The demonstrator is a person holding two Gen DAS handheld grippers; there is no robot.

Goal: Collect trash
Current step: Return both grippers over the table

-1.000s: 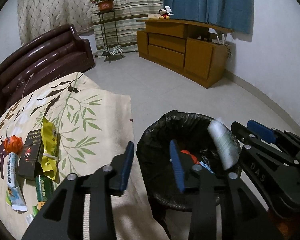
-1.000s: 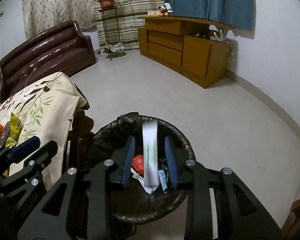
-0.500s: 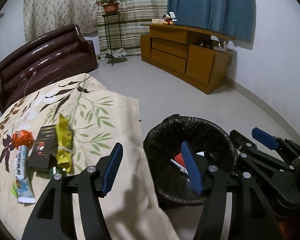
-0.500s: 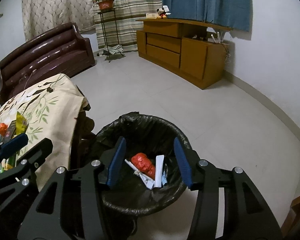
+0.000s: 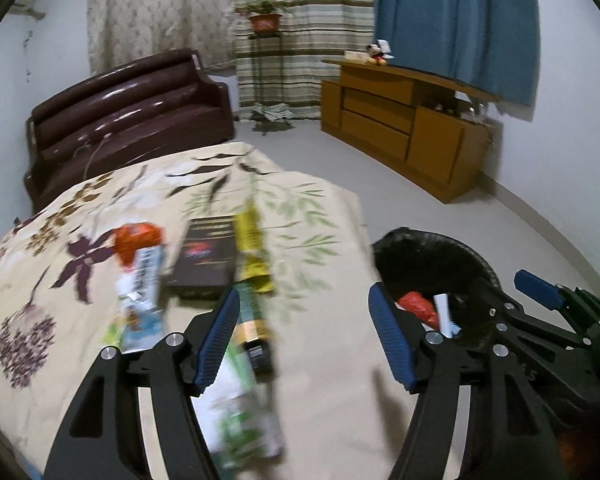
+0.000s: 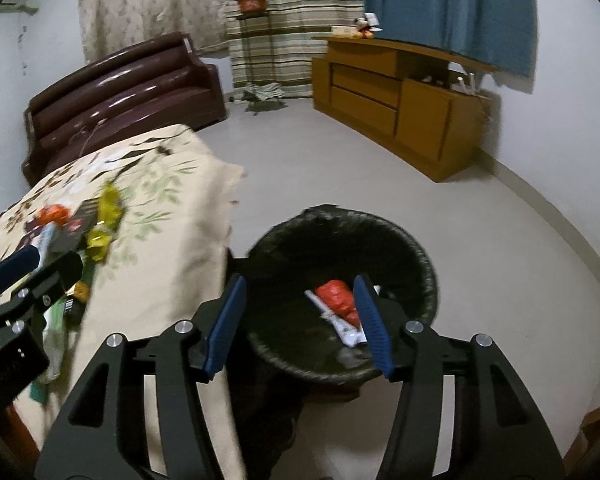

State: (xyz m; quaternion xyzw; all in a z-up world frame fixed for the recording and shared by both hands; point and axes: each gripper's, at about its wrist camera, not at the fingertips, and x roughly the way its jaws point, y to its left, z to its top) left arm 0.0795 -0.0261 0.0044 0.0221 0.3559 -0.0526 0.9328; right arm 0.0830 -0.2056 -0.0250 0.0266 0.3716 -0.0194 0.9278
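Trash lies scattered on the floral tablecloth at about eleven o'clock from my left gripper: an orange-topped wrapper, a dark box, a yellow packet and a green-and-white packet nearest me (all blurred, so I cannot read the labels). My left gripper hangs over the cloth with its jaws opening and nothing between them. At two o'clock from it I see the black-lined bin. My right gripper is above that bin, jaws also opening and empty; inside the bin lie a red wrapper and a white tube.
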